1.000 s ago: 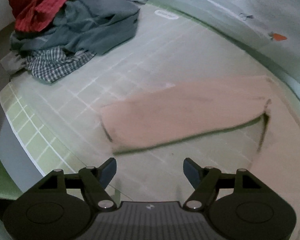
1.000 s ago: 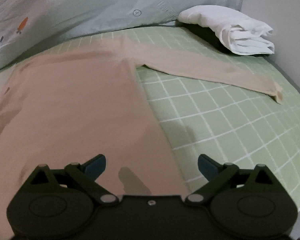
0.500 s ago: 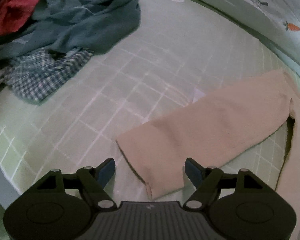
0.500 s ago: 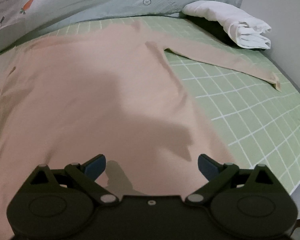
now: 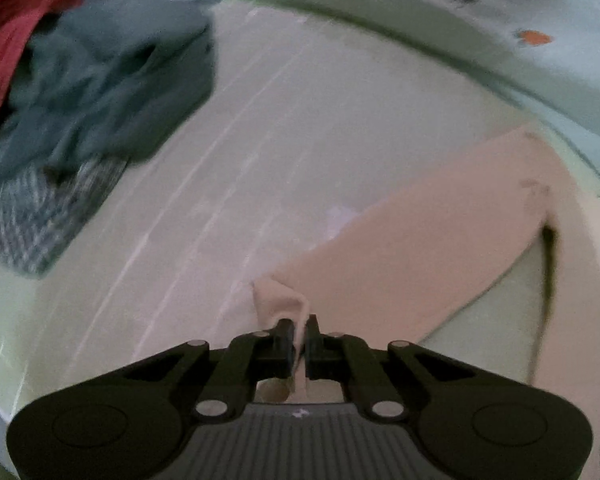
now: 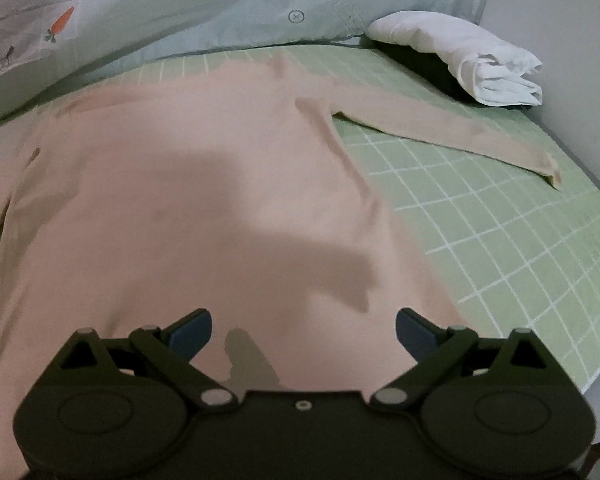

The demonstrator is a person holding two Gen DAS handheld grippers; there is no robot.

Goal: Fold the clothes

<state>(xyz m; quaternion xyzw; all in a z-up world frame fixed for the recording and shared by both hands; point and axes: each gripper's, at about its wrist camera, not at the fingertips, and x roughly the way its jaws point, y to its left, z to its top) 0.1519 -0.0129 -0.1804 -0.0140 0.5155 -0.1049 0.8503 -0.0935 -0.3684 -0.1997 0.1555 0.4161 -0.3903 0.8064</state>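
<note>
Black gripper [image 6: 303,326], blue pads [image 6: 192,330], silver screws

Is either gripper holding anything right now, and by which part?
The left gripper has its jaws shut on the cuff end of the pale pink long-sleeved top's sleeve. The right gripper is open, holding nothing.

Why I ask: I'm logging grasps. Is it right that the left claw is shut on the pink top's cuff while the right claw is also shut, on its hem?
Not quite. The left claw is shut on the pink top's cuff, but the right wrist view shows the right claw open, holding nothing, above the top's body.
</note>
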